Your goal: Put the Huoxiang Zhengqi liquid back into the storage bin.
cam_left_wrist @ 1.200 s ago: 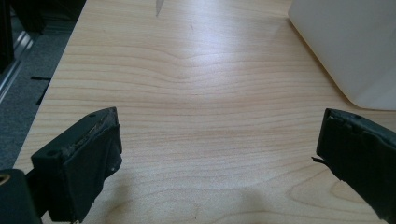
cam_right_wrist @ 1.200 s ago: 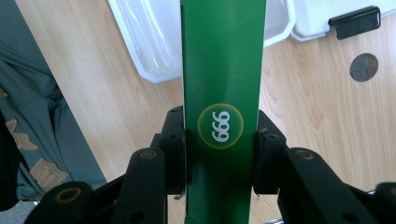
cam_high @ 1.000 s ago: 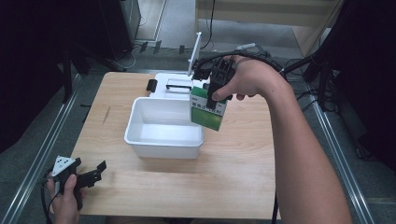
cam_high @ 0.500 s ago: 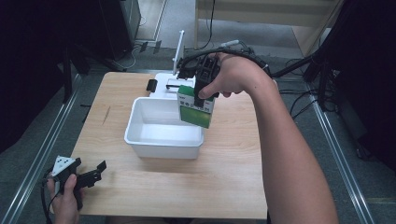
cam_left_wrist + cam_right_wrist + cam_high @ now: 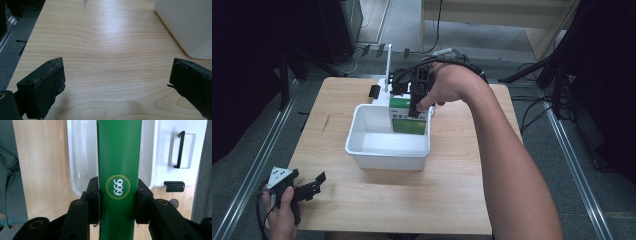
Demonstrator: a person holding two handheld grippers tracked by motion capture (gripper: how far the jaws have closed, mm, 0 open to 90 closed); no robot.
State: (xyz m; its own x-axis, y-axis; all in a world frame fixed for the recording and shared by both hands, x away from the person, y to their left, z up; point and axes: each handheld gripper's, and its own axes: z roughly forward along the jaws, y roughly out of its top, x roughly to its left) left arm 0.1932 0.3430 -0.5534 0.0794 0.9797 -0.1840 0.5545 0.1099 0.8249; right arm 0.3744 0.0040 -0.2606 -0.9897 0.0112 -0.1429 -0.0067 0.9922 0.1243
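Note:
A green and white box hangs over the far right part of the white tub, its lower part inside the tub's rim. My right gripper is shut on it from above. In the right gripper view both black pads press the narrow green side of the box, which bears a round "999" mark, with the tub below it. My left gripper rests in a hand at the table's near left corner. Its jaws stand wide apart over bare wood in the left gripper view, with nothing between them.
A white lid with a black handle lies flat behind the tub, beside a small black block. A thin white rod stands up at the table's far edge. The tub's near left corner shows ahead of the left gripper.
My right gripper has carried the green box leftward and a little down, from the tub's right rim to a spot over the tub's inside. The left hand has kept still.

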